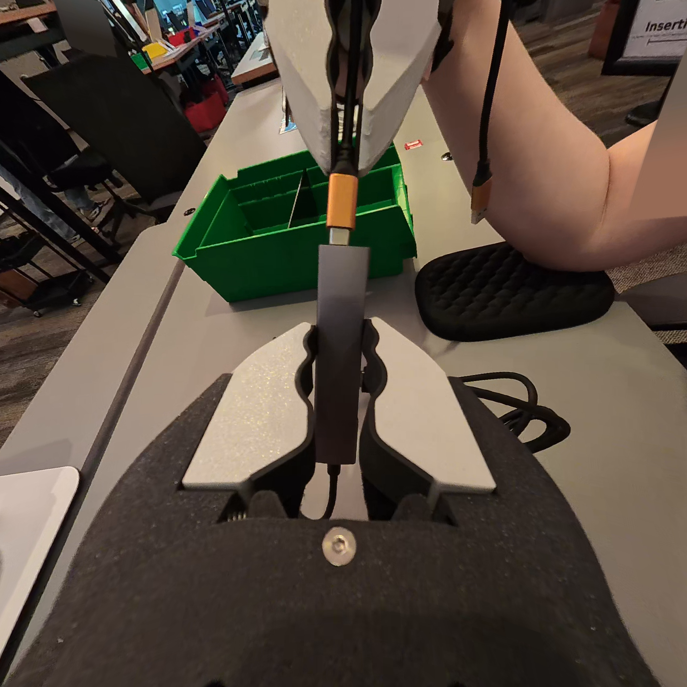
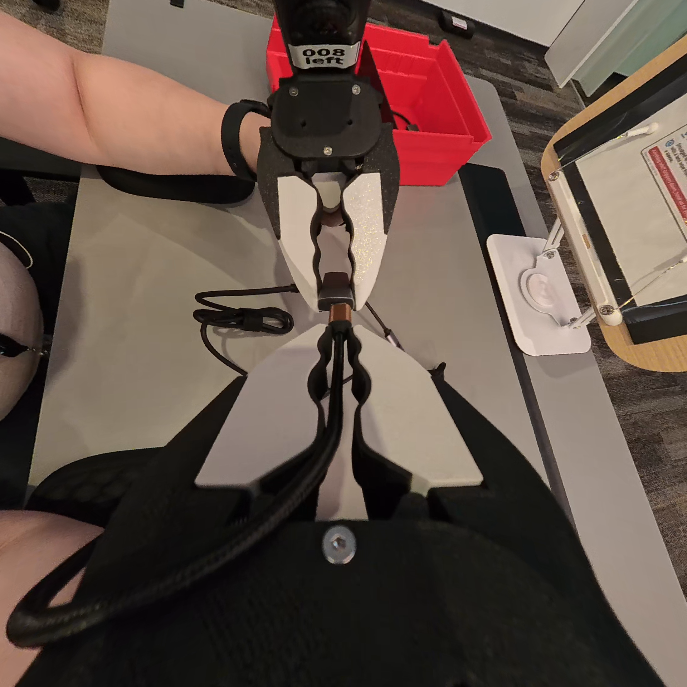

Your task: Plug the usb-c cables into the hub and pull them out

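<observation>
Left wrist view: left tool (image 1: 339, 334) clamps the slim, rigid hub (image 1: 341, 334) above the bench (image 1: 186, 334); orange USB-C plug (image 1: 341, 202) enters its end port.

Right wrist view: right tool (image 2: 340, 331) pinches the braided cable (image 2: 331, 390) behind the plug (image 2: 340, 312); the cable is limp, so I'd grip the stiff collar

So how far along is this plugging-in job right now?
Done: the left gripper clamps the hub and the right gripper clamps the orange plug. In hand: its metal tip meets the hub's end port, not fully seated. Left: pushing in, pulling out, then the dangling second plug.
</observation>
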`<action>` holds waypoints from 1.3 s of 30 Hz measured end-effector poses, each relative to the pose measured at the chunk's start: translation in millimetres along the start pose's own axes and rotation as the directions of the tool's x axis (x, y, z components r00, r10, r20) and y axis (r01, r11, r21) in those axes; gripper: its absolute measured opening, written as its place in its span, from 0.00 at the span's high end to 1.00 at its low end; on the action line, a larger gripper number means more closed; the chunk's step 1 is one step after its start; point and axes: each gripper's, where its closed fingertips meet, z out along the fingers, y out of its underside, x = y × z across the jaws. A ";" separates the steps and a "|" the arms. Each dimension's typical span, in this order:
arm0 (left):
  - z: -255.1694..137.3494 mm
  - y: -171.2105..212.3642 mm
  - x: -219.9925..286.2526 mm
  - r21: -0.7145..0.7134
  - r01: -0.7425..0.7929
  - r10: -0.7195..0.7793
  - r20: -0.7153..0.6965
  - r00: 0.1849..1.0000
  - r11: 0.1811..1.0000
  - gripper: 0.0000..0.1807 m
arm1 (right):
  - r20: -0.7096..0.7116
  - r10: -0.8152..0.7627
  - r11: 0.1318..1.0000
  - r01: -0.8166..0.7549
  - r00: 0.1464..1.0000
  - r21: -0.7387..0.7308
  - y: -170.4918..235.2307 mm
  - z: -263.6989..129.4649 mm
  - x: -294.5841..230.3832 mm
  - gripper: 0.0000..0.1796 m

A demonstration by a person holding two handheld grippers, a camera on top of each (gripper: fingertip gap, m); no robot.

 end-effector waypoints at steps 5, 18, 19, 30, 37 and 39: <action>-0.2 -3.8 -1.7 0.012 0.020 -0.020 0.009 1.000 1.000 0.88 | 0.000 0.006 1.000 -0.006 1.000 0.004 -0.1 -1.6 0.0 0.96; -7.2 -14.2 -4.3 -0.051 -0.045 0.050 0.088 0.995 0.998 0.88 | 0.028 0.046 0.998 -0.048 0.999 0.049 -2.8 -5.0 0.4 0.96; -8.3 -15.2 -4.6 -0.049 -0.044 0.048 0.087 0.995 0.998 0.88 | 0.028 0.054 0.998 -0.055 0.998 0.041 -1.3 -4.7 1.2 0.96; -13.2 -11.0 -3.8 -0.133 -0.096 0.109 0.096 0.989 0.986 0.88 | 0.055 0.039 0.999 -0.041 0.998 0.028 0.6 2.6 -1.0 0.96; -41.1 7.7 -4.5 -0.264 -0.052 0.063 0.031 0.998 0.963 0.87 | 0.015 -0.003 0.997 0.002 1.000 0.072 9.8 9.2 12.3 0.88; -58.5 25.0 3.4 -0.379 -0.066 0.066 -0.013 0.998 0.923 0.87 | -0.002 0.053 0.998 -0.053 0.999 0.042 29.8 9.7 23.7 0.87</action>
